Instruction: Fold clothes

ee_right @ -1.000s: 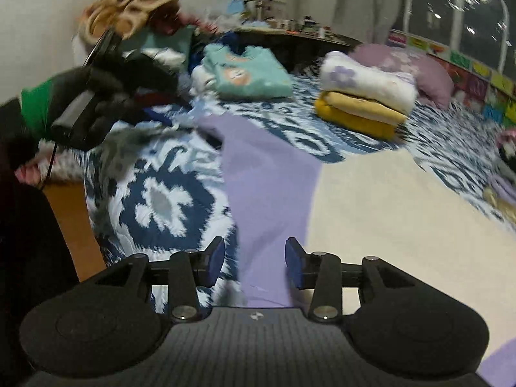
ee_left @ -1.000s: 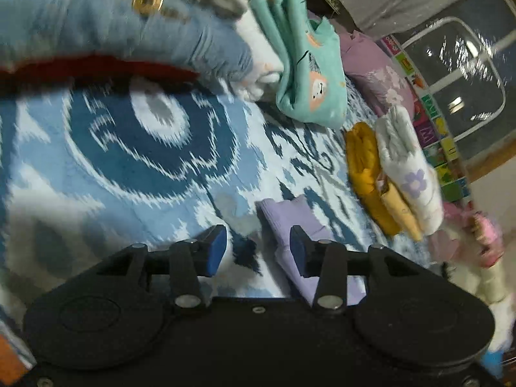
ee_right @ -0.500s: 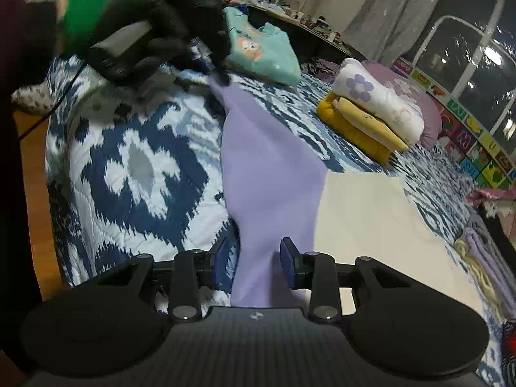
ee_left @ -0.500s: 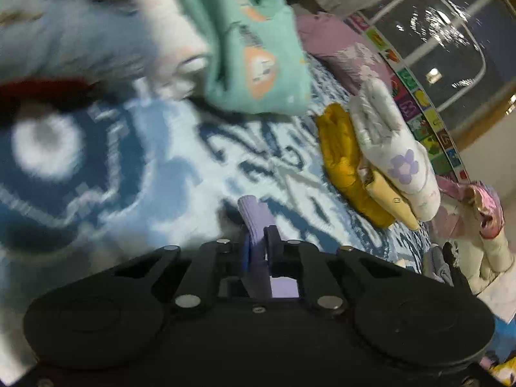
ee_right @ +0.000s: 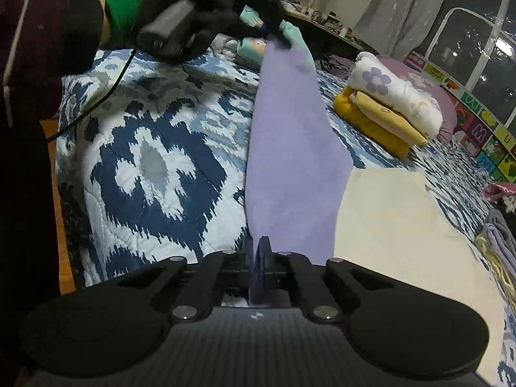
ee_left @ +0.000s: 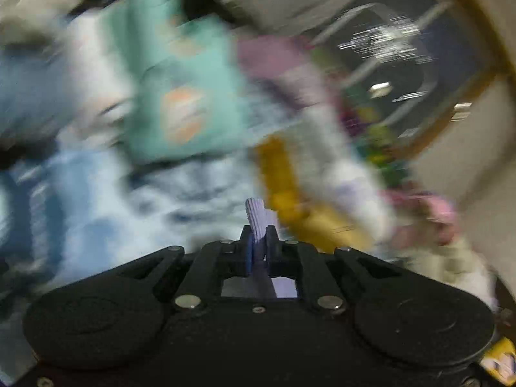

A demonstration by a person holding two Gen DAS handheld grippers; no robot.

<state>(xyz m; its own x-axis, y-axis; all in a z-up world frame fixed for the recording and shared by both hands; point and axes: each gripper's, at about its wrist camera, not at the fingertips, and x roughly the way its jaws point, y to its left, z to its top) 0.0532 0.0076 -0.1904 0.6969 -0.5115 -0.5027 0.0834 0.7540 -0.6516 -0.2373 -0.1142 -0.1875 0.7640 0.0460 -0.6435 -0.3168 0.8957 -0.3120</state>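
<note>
Where the blue-patterned bed quilt fills the left, my left claw is clamped on the far end of the lavender garment, my black-gloved hand gripping it. Nearer, my right claw has just closed and pinches the near edge, the cloth strung between both above the quilt. Rightward, its cream panel lies flat, with a folded stack beyond.

garment lies on the quilt, folded stack to its right.
</note>
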